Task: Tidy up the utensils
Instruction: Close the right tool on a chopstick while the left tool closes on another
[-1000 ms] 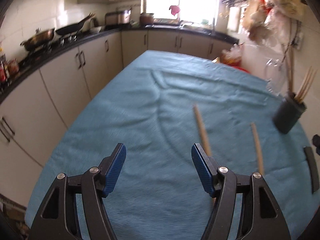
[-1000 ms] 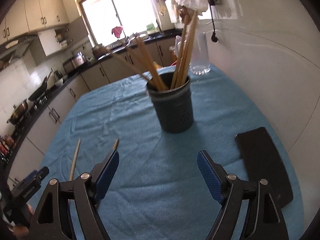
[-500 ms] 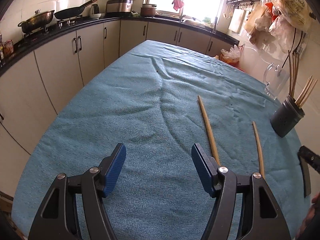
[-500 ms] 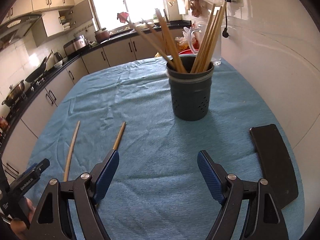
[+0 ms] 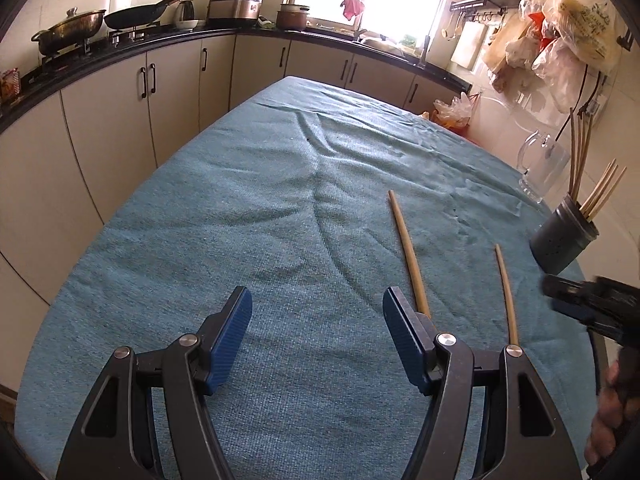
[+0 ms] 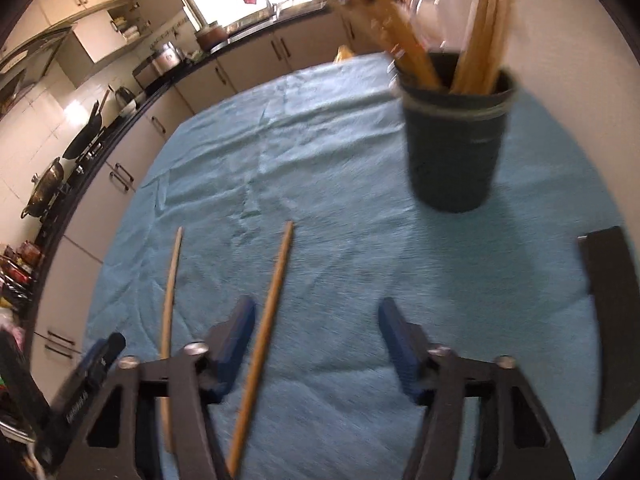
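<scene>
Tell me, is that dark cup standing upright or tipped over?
Upright. The dark cup stands on its base on the blue cloth, with wooden sticks poking out of its top.

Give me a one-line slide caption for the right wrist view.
Right tool, closing but still open, nears the thicker loose chopstick on the blue cloth; dark holder of chopsticks stands beyond.

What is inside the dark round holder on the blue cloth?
Several wooden sticks stand in the dark holder, leaning apart above its rim. Its wall hides their lower ends and the bottom.
</scene>
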Available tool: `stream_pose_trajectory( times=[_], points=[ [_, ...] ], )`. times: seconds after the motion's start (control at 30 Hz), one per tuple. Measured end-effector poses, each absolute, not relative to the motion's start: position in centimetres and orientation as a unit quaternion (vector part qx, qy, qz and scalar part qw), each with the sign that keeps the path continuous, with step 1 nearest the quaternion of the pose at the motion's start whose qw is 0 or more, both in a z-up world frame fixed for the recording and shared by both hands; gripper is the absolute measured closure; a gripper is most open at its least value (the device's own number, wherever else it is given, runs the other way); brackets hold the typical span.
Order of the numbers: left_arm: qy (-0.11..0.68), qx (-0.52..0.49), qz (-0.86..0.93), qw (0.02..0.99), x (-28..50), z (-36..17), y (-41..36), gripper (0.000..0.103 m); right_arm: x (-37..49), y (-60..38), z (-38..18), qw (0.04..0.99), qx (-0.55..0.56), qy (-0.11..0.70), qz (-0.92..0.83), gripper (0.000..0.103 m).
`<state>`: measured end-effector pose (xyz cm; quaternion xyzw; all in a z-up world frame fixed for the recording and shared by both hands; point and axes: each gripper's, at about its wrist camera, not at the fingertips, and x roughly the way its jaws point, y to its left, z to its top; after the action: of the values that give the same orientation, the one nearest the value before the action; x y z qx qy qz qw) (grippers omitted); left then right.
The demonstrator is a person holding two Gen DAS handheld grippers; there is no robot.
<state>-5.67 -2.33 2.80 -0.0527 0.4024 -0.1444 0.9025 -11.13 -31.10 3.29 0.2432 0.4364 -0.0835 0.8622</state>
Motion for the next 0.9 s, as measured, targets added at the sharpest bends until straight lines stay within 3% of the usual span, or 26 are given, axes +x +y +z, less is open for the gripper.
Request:
stream_pose_trajectory(
  times=[0.17, 0.37, 0.6, 0.77, 0.8, 0.9],
  points=[
    [0.4, -0.055, -0.152, 0.902, -5.7, 2.8, -2.3, 0.036, -7.7, -29.8, 1.7, 0.838, 0.257, 0.476, -0.067, 0.061],
    [0.4, -0.05, -0.153, 0.902, -5.8, 2.9, -2.4, 0.036, -5.7, -26.4, 1.2, 0.841, 0.204, 0.498, -0.055, 0.094],
    [0.44, -0.038, -0.18, 0.879, -4.7, 3.1, -4.5, 0.038, -6.7, -25.9, 2.6, 0.86, 0.194, 0.471, -0.024, 0.095],
    [0.486, -0.021, -0.193, 0.852, -1.9, 3.2, -8.3, 0.055, -9.0, -27.8, 4.3, 0.878, 0.208, 0.431, -0.025, 0.095],
    [0.496, -0.009, -0.188, 0.848, -1.0, 3.1, -9.3, 0.062, -9.3, -28.1, 4.3, 0.879, 0.21, 0.427, -0.026, 0.095],
    [0.518, 0.019, -0.171, 0.838, 0.9, 2.6, -11.7, 0.069, -10.4, -28.9, 4.9, 0.884, 0.213, 0.415, -0.027, 0.095]
  ],
)
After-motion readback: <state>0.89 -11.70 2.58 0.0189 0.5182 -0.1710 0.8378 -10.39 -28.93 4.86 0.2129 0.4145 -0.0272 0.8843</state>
